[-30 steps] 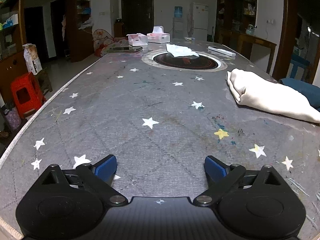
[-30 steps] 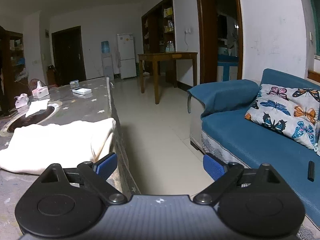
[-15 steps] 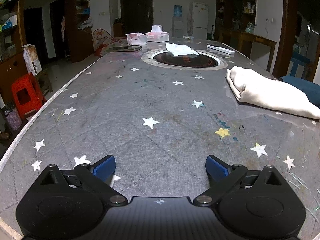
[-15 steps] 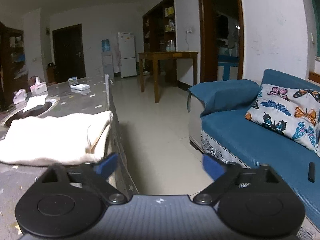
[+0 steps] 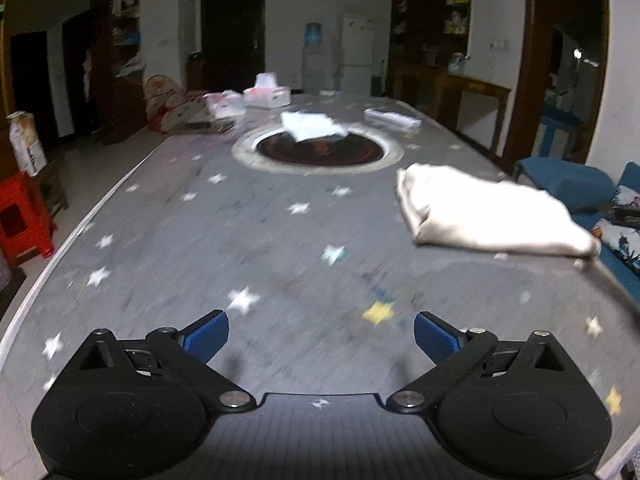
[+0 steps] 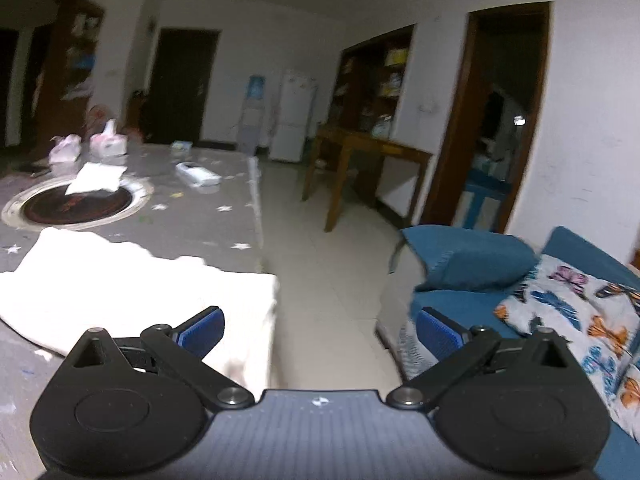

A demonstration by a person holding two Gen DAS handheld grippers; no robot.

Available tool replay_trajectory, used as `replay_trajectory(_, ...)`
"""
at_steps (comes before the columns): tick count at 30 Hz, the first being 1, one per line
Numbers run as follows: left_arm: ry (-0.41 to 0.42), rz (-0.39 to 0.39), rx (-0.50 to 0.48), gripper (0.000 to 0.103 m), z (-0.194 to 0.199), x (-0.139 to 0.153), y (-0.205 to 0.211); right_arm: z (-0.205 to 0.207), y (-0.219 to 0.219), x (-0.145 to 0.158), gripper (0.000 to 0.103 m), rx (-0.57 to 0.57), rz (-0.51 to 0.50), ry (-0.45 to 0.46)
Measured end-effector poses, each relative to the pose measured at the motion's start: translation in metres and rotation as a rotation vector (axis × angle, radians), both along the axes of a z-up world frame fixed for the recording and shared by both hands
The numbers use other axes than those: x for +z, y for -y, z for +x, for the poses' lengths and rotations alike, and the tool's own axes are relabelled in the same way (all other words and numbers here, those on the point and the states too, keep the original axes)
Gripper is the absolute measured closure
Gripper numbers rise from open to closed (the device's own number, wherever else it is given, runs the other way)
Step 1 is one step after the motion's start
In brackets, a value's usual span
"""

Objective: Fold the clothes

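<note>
A folded cream garment (image 5: 484, 216) lies at the right edge of the grey star-patterned table (image 5: 240, 248). It also shows in the right wrist view (image 6: 120, 296), at the table edge. My left gripper (image 5: 321, 338) is open and empty above the near part of the table, well left of the garment. My right gripper (image 6: 320, 332) is open and empty, held above the table's right edge, with its left finger over the garment's near corner.
A round dark inset (image 5: 320, 148) with a white cloth (image 5: 312, 126) on it sits mid-table. Tissue boxes (image 5: 266, 94) and a flat white box (image 5: 392, 118) stand further back. A blue sofa (image 6: 500, 280) with a butterfly cushion (image 6: 580, 312) is right of the table, a red stool (image 5: 20, 216) left.
Both grippers have risen and both views are blurred by motion. The right gripper has swung left over the garment. Both stay open.
</note>
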State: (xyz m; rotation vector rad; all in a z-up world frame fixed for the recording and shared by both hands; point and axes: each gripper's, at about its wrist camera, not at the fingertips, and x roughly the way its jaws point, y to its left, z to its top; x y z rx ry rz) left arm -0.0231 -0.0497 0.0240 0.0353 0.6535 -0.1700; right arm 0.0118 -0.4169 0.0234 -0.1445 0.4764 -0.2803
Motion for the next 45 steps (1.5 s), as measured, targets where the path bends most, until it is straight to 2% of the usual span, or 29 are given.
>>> replay_trajectory(4, 0.034, 0.025, -0.057, 0.002, 0.017, 0.007, 0.021, 0.029, -0.009, 0.005, 0.000, 0.050, -0.023, -0.029)
replay_trajectory(10, 0.043, 0.047, -0.117, 0.006, 0.053, 0.009, 0.049, 0.056, -0.014, 0.000, 0.000, 0.171, 0.019, -0.109)
replay_trajectory(14, 0.038, 0.059, -0.189, 0.023, 0.078, 0.005, 0.073, 0.067, -0.016, -0.008, 0.002, 0.241, 0.065, -0.170)
replay_trajectory(17, 0.022, 0.053, -0.229, 0.037, 0.095, 0.002, 0.088, 0.072, -0.010, -0.009, 0.012, 0.258, 0.120, -0.195)
replay_trajectory(21, 0.002, 0.028, -0.289, 0.060, 0.117, -0.002, 0.104, 0.079, 0.000, -0.009, 0.016, 0.271, 0.195, -0.218)
replay_trajectory(25, -0.022, 0.006, -0.325, 0.070, 0.136, -0.009, 0.116, 0.094, 0.005, -0.005, 0.032, 0.305, 0.251, -0.219)
replay_trajectory(30, -0.038, 0.019, -0.342, 0.071, 0.148, -0.016, 0.126, 0.117, 0.004, -0.011, 0.045, 0.298, 0.261, -0.249)
replay_trajectory(32, -0.048, 0.019, -0.343, 0.071, 0.150, -0.017, 0.126, 0.126, 0.004, -0.014, 0.057, 0.295, 0.264, -0.261)
replay_trajectory(35, -0.061, 0.019, -0.345, 0.071, 0.154, -0.020, 0.125, 0.139, 0.004, -0.018, 0.068, 0.290, 0.270, -0.278)
replay_trajectory(40, -0.072, 0.009, -0.357, 0.071, 0.156, -0.017, 0.126, 0.152, 0.000, -0.015, 0.069, 0.304, 0.265, -0.274)
replay_trajectory(45, -0.070, 0.005, -0.370, 0.071, 0.165, -0.015, 0.135, 0.158, -0.021, -0.016, 0.070, 0.389, 0.277, -0.291)
